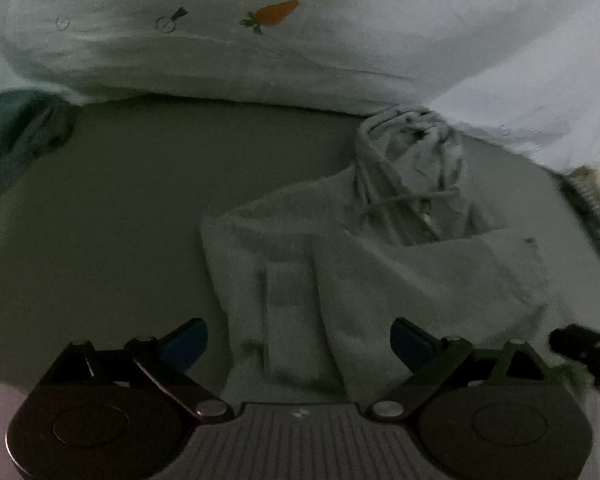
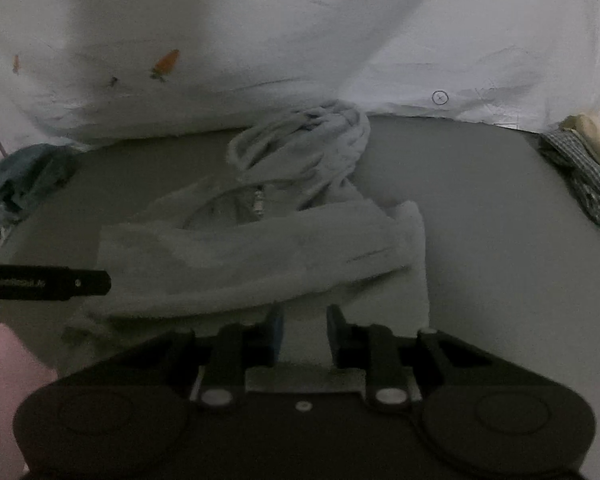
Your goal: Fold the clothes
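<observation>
A: The carrot-print bedding [image 1: 300, 52] fills twelve o'clock; on the grey bed surface [image 1: 140, 208] the pale hoodie [image 1: 380, 272] lies half folded at centre, hood bunched toward twelve.

B: And the tongs?

A: The left tongs [image 1: 299, 342] stand wide apart, empty. The right tongs [image 2: 305, 330] are narrowed over the hem at six (clamped or not, I cannot tell).

B: Then the next fold probably needs a firm hold on that hem.

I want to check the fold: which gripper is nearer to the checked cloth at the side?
Right. The checked cloth lies on the right gripper's side. The left gripper is farther away, across the grey hoodie.
</observation>
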Demonstrator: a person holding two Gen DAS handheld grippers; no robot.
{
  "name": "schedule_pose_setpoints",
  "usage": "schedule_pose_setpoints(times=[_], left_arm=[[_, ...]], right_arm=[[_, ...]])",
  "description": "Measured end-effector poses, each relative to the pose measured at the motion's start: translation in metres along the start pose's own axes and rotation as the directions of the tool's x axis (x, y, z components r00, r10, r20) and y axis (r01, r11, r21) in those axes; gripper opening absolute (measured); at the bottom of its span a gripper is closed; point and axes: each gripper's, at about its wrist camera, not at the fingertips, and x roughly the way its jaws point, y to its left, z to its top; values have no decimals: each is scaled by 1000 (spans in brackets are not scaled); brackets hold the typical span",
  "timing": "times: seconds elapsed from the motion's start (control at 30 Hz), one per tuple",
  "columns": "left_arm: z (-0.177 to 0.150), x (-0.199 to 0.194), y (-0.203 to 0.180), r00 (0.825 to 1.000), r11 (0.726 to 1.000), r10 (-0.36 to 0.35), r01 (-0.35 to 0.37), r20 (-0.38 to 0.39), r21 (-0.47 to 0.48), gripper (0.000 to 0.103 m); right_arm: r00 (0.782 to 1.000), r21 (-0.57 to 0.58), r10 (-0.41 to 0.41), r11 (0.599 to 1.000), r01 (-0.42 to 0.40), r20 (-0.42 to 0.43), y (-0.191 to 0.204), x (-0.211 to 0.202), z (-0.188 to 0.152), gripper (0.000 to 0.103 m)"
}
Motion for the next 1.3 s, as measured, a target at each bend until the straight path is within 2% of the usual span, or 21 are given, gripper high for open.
schedule_pose_setpoints(times=[0.07, 0.13, 0.23, 0.27, 0.37, 0.47, 0.5, 0.53, 0.67, 0.77, 0.87, 1.07, 1.2, 1.3], left_arm=[[-1, 17, -3, 998, 998, 56, -55, -33, 15, 97], [-8, 36, -1, 991, 996, 91, -90, -102, 10, 99], [-12, 40, 15, 990, 996, 42, -53, -136, -77, 101], [-11, 40, 19, 989, 994, 28, -43, -146, -99, 101], [6, 40, 24, 987, 991, 24, -45, -160, -125, 100], [32, 38, 27, 992, 986, 8, -28, -125, -164, 100], [43, 39, 28, 994, 984, 1, -20, -110, -176, 100], [58, 40, 28, 996, 984, -6, -10, -88, -177, 100], [110, 59, 15, 1000, 995, 10, -12, -18, -103, 100], [143, 87, -2, 999, 999, 42, -42, 17, -6, 100], [166, 115, -19, 995, 992, 85, -89, 42, 92, 100], [186, 163, -39, 994, 976, 107, -110, 28, 187, 100], [189, 177, -49, 992, 969, 123, -122, 9, 213, 100], [190, 179, -55, 993, 972, 122, -120, 4, 204, 100]], right_arm=[[1000, -30, -4, 1000, 4, -7, -9, 15, 7, 26], [1000, -44, 0, 999, 0, -3, -15, 30, 14, 27], [998, -5, 17, 1000, -17, -53, -29, 56, 17, 41], [996, 20, 23, 1000, -22, -81, -35, 66, 18, 42], [992, 88, 90, 993, -82, -90, -49, 71, 28, 48], [995, 174, 100, 980, -99, -2, -64, 61, 51, 65], [995, 186, 93, 978, -97, 31, -67, 60, 61, 77], [995, 191, 79, 977, -89, 60, -69, 60, 72, 83], [996, 149, 3, 989, -16, 91, -73, 89, 115, 85], [995, 127, -62, 991, 52, 75, -78, 126, 140, 85], [994, 102, -91, 991, 85, 58, -83, 162, 159, 84], [975, -112, -220, 970, 215, -27, -68, 221, 172, 82], [954, -183, -301, 939, 293, -18, -63, 224, 168, 83], [945, -222, -328, 921, 321, 4, -58, 225, 168, 84]])
